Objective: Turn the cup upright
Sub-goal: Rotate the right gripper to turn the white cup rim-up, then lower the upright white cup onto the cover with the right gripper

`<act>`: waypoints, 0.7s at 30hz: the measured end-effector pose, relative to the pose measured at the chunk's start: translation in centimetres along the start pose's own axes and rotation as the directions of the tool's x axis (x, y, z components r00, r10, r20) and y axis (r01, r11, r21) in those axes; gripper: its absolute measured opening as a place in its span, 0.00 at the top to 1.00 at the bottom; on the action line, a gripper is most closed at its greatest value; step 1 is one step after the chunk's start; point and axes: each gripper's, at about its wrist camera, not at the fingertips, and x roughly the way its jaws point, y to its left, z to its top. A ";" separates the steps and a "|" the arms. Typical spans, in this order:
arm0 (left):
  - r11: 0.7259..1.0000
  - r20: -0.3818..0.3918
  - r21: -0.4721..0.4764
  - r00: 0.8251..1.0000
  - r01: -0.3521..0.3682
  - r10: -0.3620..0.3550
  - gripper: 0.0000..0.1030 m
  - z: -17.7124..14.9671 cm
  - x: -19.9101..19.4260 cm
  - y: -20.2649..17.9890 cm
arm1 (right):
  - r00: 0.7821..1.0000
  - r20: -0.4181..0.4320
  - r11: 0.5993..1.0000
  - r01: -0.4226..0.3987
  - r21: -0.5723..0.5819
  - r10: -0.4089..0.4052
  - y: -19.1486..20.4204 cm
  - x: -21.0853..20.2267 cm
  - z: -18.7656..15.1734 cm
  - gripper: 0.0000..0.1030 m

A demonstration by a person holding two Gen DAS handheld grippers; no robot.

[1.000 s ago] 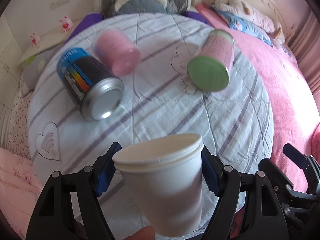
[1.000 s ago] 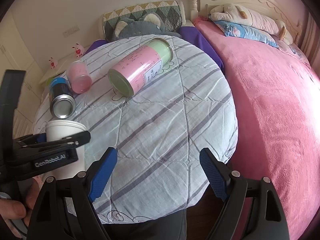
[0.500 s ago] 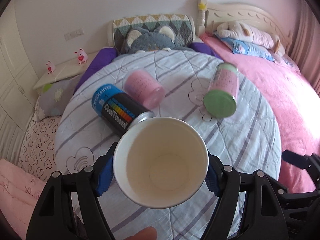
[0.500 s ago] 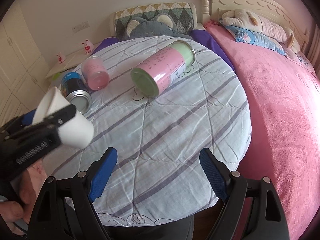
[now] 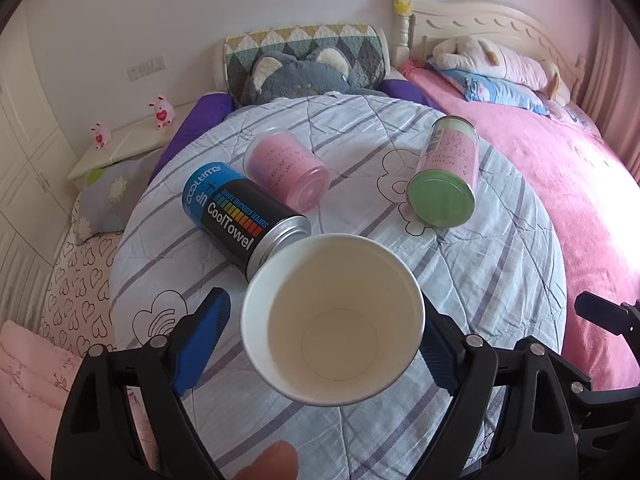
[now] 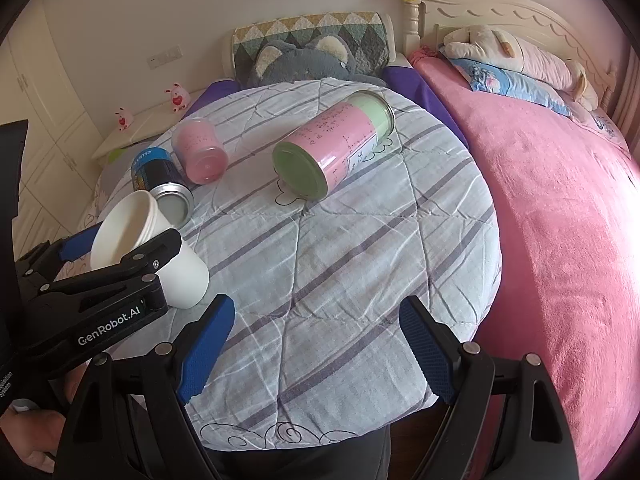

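- A white paper cup (image 5: 333, 320) is held in the left gripper (image 5: 324, 340), its blue-padded fingers (image 5: 202, 338) pressed against the cup's sides
- The cup is tilted, mouth facing up and toward the camera, so its empty inside and round base show; in the right wrist view the cup (image 6: 148, 248) leans with its rim up and to the left and its base near the quilt
- The right gripper (image 6: 316, 344) stands wide open with nothing between its blue fingers (image 6: 426, 350), over the near edge of the table
- A round table covered by a pale striped quilt (image 6: 360, 248) carries three containers lying on their sides
- A black and blue can (image 5: 244, 220) marked CoolTowel lies just behind the cup
- A pink translucent jar (image 5: 286, 170) lies just beside the can, further back
- A pink and green tin (image 5: 444, 172) lies on the right, well apart from the other two
- A pink bed (image 6: 568, 208) runs along the right, with a grey plush toy (image 6: 304, 60) behind the table
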 end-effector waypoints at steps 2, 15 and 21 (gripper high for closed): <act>1.000 0.001 -0.004 1.000 0.001 -0.001 0.09 0.1 -0.1 0.1 | 1.000 0.001 1.000 -0.001 -0.001 0.001 0.1 0.0 0.0 0.17; 0.999 0.005 -0.025 0.999 0.032 -0.032 0.05 0.3 -1.6 1.0 | 0.999 0.033 1.000 -0.009 -0.017 0.009 0.7 -0.6 0.3 0.17; 0.997 0.027 -0.037 0.998 0.064 -0.063 0.01 0.5 -3.0 1.3 | 0.999 0.053 1.000 -0.009 -0.026 0.010 1.1 -1.1 0.4 0.17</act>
